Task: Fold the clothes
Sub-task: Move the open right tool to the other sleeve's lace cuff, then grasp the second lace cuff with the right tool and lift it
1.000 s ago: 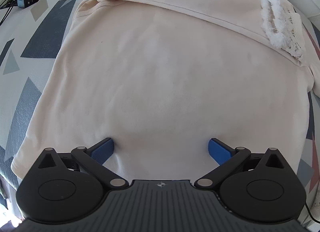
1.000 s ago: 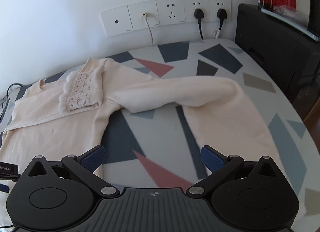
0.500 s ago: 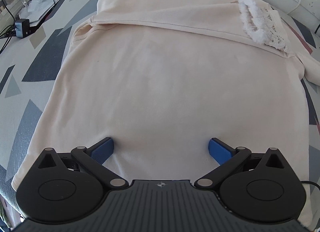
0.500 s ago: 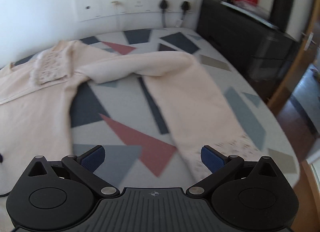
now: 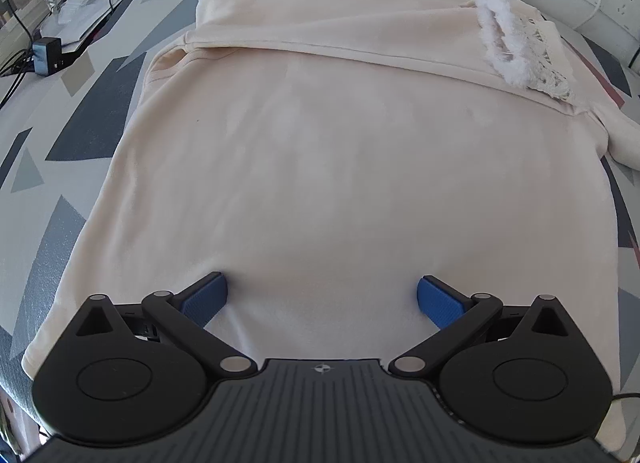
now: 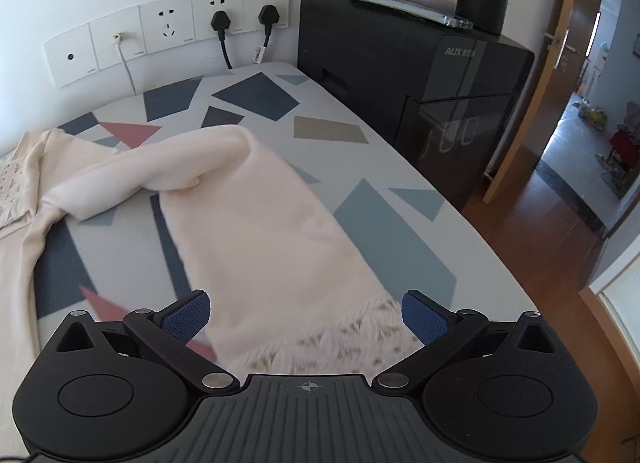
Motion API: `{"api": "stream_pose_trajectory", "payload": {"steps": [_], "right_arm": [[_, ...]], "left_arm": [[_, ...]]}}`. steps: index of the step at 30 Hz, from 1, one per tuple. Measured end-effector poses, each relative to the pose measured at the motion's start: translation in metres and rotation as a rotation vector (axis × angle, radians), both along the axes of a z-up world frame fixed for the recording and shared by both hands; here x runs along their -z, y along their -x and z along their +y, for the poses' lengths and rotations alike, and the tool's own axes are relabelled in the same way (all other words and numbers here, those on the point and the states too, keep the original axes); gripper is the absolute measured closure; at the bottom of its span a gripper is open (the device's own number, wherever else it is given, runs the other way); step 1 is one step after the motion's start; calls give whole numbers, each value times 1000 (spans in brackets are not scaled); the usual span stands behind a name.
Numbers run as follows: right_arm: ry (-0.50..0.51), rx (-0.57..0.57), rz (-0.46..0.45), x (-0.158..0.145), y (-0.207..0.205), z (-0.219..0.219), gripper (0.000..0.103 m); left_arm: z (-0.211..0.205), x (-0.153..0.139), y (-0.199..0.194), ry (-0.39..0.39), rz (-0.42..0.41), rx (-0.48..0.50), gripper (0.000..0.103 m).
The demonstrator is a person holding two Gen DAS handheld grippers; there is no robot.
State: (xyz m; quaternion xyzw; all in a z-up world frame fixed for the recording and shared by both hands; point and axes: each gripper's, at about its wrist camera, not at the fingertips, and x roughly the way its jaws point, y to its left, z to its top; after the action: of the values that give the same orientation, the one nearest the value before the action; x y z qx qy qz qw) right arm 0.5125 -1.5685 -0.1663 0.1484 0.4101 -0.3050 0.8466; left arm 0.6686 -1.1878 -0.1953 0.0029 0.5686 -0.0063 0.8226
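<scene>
A cream sweater (image 5: 320, 167) lies flat on the patterned bed sheet (image 5: 52, 159), one sleeve folded across its top with a fluffy lace cuff (image 5: 512, 47). My left gripper (image 5: 322, 297) hovers open over the near hem, nothing between its blue pads. In the right wrist view the other sleeve (image 6: 272, 235) stretches toward me, bent at the elbow, and its lace-patterned cuff (image 6: 320, 339) lies between the open fingers of my right gripper (image 6: 306, 313). Whether the pads touch the cloth is unclear.
A black cabinet (image 6: 420, 75) stands against the bed's right side, with a red vase and bottles on top. Wall sockets (image 6: 172, 35) with plugged cables run along the wall. A charger and cables (image 5: 44, 55) lie at the far left. An open doorway (image 6: 592, 111) is at right.
My right gripper has swung right and along the loose sleeve down to its lace cuff. My left gripper has pulled back and up a little from the sweater body.
</scene>
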Motion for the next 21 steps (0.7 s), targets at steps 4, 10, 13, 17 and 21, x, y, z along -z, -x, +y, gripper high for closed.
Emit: {"api": "stream_pose_trajectory", "payload": {"steps": [4,10,13,17,21], "right_arm": [[-60,-2,-17,10,-12,-27,1],[-148,-39,-43,23,-26,-58,32],[-174,-64,-68,28,-37,-69,59],[-178,-63,-111,28,-53,-82,93],[-140,-14,-237,12,-64,-102,98]], "left_arm": [[-3,-1,2,-5,-7,-67,0],[-6,-2,7,-11,-17,-149,0],[-6,-2,6,-11,-9,-183,0],[-9,-3,9,-16,-20,-221,0],[-10,-3,10,-18,-23,-255,0]]}}
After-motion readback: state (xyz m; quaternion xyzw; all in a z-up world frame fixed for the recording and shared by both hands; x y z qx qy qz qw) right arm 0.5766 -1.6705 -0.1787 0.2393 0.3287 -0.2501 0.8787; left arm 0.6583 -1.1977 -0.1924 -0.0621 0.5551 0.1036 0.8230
